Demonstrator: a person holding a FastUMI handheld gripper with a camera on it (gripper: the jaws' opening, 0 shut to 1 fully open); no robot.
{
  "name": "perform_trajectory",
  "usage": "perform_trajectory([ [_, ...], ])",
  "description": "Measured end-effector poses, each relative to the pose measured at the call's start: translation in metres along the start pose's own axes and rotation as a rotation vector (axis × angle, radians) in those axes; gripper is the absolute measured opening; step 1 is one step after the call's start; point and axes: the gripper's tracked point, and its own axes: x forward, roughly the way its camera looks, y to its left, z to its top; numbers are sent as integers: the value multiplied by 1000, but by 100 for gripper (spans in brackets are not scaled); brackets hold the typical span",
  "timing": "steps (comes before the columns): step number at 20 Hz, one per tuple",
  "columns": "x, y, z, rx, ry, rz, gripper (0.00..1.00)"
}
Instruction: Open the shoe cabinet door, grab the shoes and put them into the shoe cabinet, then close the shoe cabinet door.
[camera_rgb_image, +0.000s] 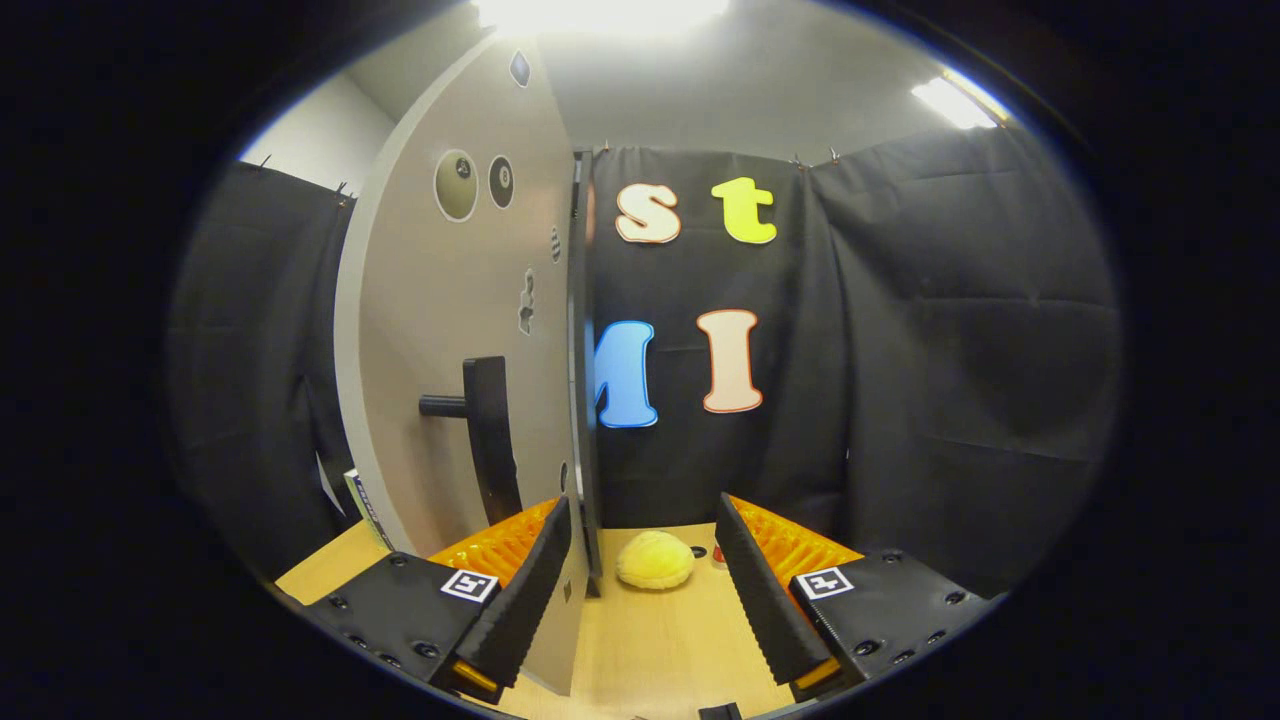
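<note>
Gripper (640, 580) fingers spread, empty, yellow fluffy shoe (655, 560) between them, just ahead

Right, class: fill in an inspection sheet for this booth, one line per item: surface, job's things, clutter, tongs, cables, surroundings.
Surface: light wooden tabletop.
Job's things: pale cabinet door stands edge-on just ahead of the tongs, its dark handle facing this side; a fluffy yellow slipper lies on the tabletop beyond the fingers.
Clutter: small red item beside the slipper, too small to identify.
Tongs: tongs open, empty; the door's edge sits by one finger.
Cables: nothing seen.
Surroundings: black cloth wall, ceiling lights.
</note>
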Motion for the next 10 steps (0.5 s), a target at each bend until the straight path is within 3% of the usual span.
perform_trajectory([
  [10,12,108,8,-37,-30,127,93],
])
